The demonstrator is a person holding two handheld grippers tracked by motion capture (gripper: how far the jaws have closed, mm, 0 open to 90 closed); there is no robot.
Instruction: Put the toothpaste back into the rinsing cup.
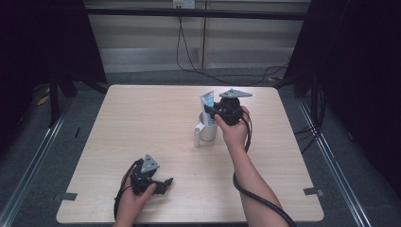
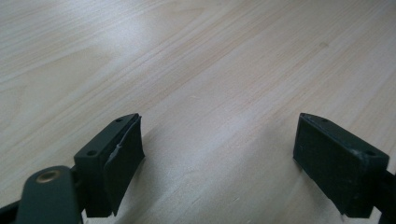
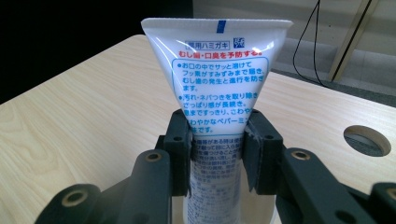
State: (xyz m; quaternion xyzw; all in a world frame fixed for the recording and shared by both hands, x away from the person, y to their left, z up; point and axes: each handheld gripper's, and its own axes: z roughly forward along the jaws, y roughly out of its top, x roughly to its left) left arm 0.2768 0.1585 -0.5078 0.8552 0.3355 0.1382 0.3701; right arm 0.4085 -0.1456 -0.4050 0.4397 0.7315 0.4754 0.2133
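Right gripper view: black jaws pinching flat glossy toothpaste tube [image 3: 219, 79]; left gripper [image 2: 219, 163] spread.

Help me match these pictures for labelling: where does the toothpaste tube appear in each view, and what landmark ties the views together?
High view: the toothpaste tube stands right of centre, rising from the white mug, with the right gripper shut on it.
Left gripper view: not in it; the jaws stand wide apart over bare wood.
Right gripper view: the tube fills the centre, crimped end up, clamped between the jaws.
Shared landmark: the light wooden table.
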